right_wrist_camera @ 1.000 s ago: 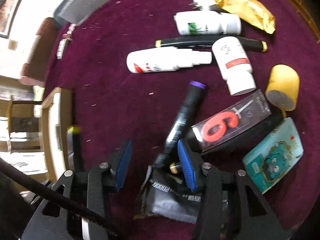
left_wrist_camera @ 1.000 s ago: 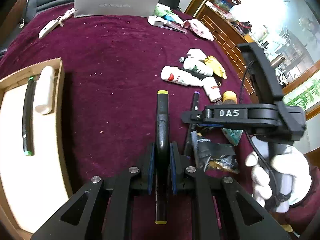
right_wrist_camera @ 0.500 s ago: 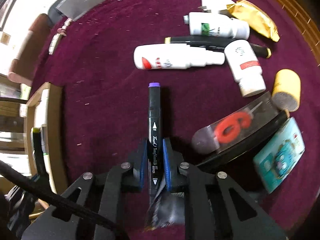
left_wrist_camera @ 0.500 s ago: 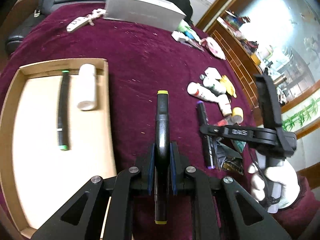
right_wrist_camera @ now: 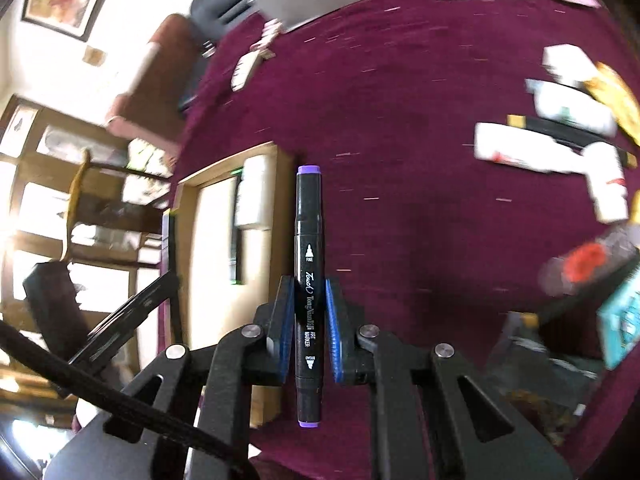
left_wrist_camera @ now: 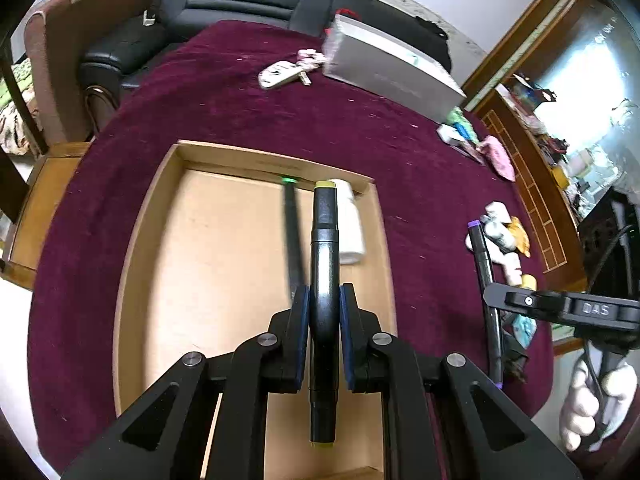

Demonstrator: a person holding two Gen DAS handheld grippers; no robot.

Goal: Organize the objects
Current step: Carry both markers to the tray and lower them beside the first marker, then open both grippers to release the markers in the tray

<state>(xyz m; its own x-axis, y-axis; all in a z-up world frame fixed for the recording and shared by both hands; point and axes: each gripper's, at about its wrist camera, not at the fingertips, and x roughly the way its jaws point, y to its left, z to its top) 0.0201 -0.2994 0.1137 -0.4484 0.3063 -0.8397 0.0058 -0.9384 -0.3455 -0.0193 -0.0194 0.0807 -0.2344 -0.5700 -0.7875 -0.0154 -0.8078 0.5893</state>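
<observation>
My left gripper [left_wrist_camera: 324, 300] is shut on a black marker with yellow caps [left_wrist_camera: 325, 240], held above the wooden tray [left_wrist_camera: 144, 240]. In the tray lie a green-capped marker [left_wrist_camera: 291, 232] and a white bottle [left_wrist_camera: 352, 220]. My right gripper [right_wrist_camera: 308, 300] is shut on a black marker with purple caps [right_wrist_camera: 308, 240], lifted over the maroon cloth just right of the tray [right_wrist_camera: 188, 200]. The left wrist view shows that purple-capped marker [left_wrist_camera: 484, 272] and the right gripper [left_wrist_camera: 496, 300] at the right, with a white-gloved hand [left_wrist_camera: 592, 412] on its handle.
A heap of white bottles [right_wrist_camera: 560, 152], a gold packet [right_wrist_camera: 616, 92], a red candle pack [right_wrist_camera: 588, 264] and a teal pack [right_wrist_camera: 624, 316] lies at the right. A grey box [left_wrist_camera: 392, 76] and a white key fob [left_wrist_camera: 278, 74] sit at the far edge. A black chair [left_wrist_camera: 224, 4] stands behind.
The right gripper closed on the purple-capped marker and lifted it toward the tray. The left gripper carried the yellow-capped marker leftward until it was over the tray.
</observation>
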